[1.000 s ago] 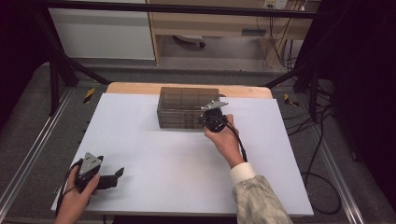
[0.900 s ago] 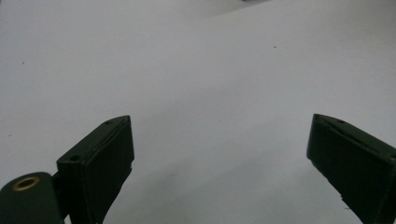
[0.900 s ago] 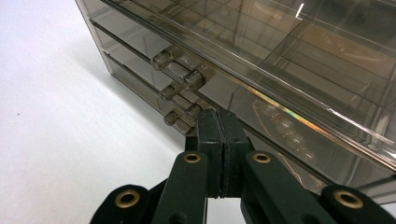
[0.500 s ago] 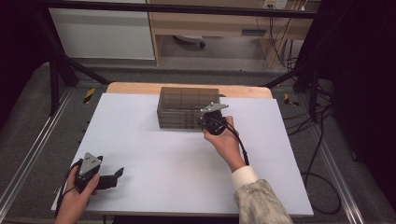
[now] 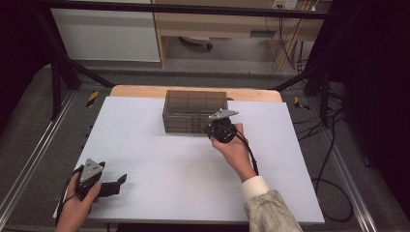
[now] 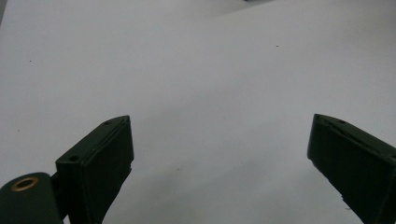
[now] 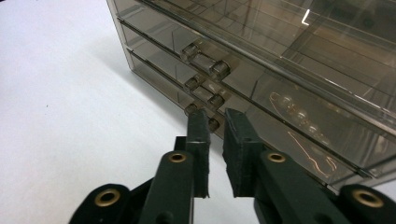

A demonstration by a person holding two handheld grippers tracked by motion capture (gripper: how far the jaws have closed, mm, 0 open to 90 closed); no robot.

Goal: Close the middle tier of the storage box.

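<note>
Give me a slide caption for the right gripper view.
Right gripper, fingers slightly parted, at the bottom drawer handle of a smoky clear drawer box.

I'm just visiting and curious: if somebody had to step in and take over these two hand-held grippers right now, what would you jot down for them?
Right gripper: at the bottom drawer's handle of the smoky clear drawer box. Its jaws stand a narrow gap apart and have just been opening; the handle sits at their tips, not clamped.
Left gripper: resting near the front left corner of the white table, jaws wide open, nothing between them.
Done: all three drawers look shut; some jewellery-like pieces show through the fronts.
Left: probably ease the right gripper back from the handle, or regrip it if the drawer is to be pulled.
</note>
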